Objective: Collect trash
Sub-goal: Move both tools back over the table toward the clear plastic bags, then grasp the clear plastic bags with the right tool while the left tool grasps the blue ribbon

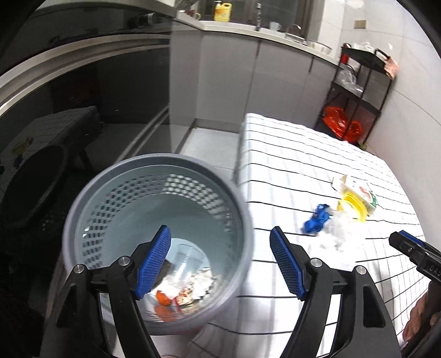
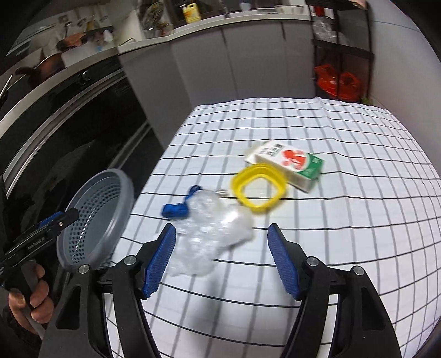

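A grey perforated bin [image 1: 154,165] stands beside the table [image 1: 289,154] with its white checked cloth. Inside it lie a clear cup [image 1: 190,261], crumpled paper and an orange scrap. My left gripper [image 1: 220,231] hangs open over the bin's right rim, nothing between its fingers. On the cloth lie crumpled clear plastic [image 2: 215,228], a blue wrapper [image 2: 173,210], a yellow ring [image 2: 239,192] and a white-green carton [image 2: 297,162]. My right gripper [image 2: 222,228] is open just above the clear plastic, which shows between its blue pads. The bin [image 2: 121,187] appears tilted at the left.
A black shelf cart [image 1: 355,91] with red bags [image 2: 339,79] stands behind the table's far corner. Grey cabinets and a counter with a yellow bottle [image 1: 222,11] run along the back. A dark glass-fronted unit [image 1: 82,96] fills the left. A hand [image 2: 30,297] grips the left tool.
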Demonstrator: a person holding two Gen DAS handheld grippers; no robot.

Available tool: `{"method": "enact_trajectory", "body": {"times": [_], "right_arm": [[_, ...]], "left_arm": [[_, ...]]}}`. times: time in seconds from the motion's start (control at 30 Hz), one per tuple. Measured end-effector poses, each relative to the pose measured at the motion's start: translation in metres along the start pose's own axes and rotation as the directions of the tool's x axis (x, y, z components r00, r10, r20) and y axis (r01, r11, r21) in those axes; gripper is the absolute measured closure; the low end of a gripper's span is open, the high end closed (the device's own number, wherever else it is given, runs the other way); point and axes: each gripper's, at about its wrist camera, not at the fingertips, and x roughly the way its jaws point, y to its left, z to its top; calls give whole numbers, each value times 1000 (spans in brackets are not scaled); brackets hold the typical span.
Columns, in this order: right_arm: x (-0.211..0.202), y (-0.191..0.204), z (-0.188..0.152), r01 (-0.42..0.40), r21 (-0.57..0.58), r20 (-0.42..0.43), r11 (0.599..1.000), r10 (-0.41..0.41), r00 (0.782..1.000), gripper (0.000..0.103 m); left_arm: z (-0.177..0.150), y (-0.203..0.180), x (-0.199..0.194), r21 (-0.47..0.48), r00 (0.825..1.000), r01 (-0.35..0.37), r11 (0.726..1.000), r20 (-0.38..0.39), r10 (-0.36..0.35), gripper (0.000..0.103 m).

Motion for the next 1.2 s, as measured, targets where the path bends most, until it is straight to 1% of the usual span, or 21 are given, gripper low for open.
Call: {"method": "enact_trajectory", "body": {"times": [0.17,0.23,0.33,0.43,0.6,0.7,0.83,0.97,1.2], "right_arm": [[-7,-28,-4,29,40,9,999,-30,1000,36],[-8,-38,-6,31,52,9,998,-32,999,36],[-5,-46,-9,19,71,-1,997,-19,1000,36],[0,-47,-11,5,69,-10,998,-4,1000,36],[13,-36,-13,-30,65,-39,997,33,999,36],[23,-25,-13,-43,50,-56,998,46,997,36],[36,-4,-11,-57,17,-69,998,58,996,36],[47,16,-7,-39,-15,-72,999,38,997,36],[79,35,-6,53,-58,-121,997,-60,991,35]], "left_arm": [[-3,-36,7,40,999,52,998,-11,-52,27],[-6,-50,11,61,998,65,996,-17,-64,24],[-8,-69,18,98,997,68,993,-27,-65,23],[-9,-79,28,112,998,57,992,-39,-53,23],[-2,-77,40,90,998,33,995,-46,-29,23],[3,-71,47,77,999,-2,997,-43,5,23],[8,-58,52,48,999,-29,998,-43,31,23],[12,-46,54,23,998,-51,998,-44,52,23],[11,-44,55,34,997,-61,998,-48,62,23]]}}
